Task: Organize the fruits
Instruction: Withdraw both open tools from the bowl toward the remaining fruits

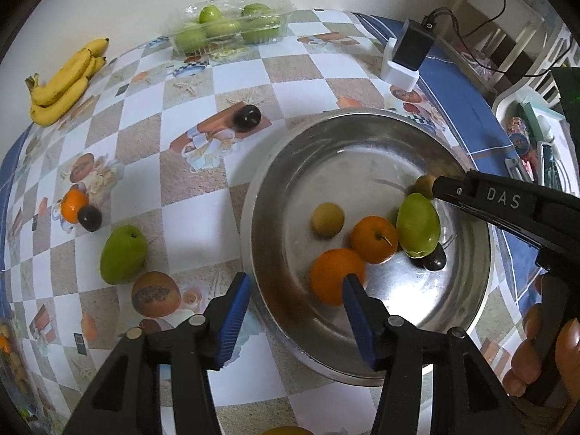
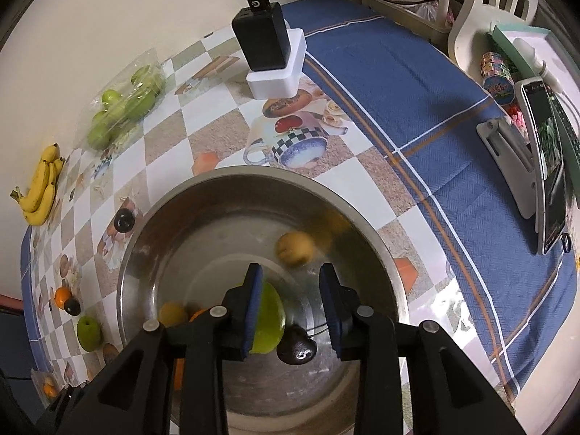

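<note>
A steel bowl holds a large orange, a smaller orange fruit, a yellow-brown fruit, a green mango and a dark plum. My left gripper is open above the bowl's near rim, and its right pad is beside the large orange without gripping it. My right gripper hangs open over the bowl. The dark plum lies below its gap, and the green mango sits behind its left finger. A yellow-brown fruit looks blurred beyond the fingertips.
On the checked tablecloth outside the bowl lie a green fruit, a small orange touching a dark plum, another plum, bananas and a clear box of green fruits. A black charger on a white stand and a phone stand farther back.
</note>
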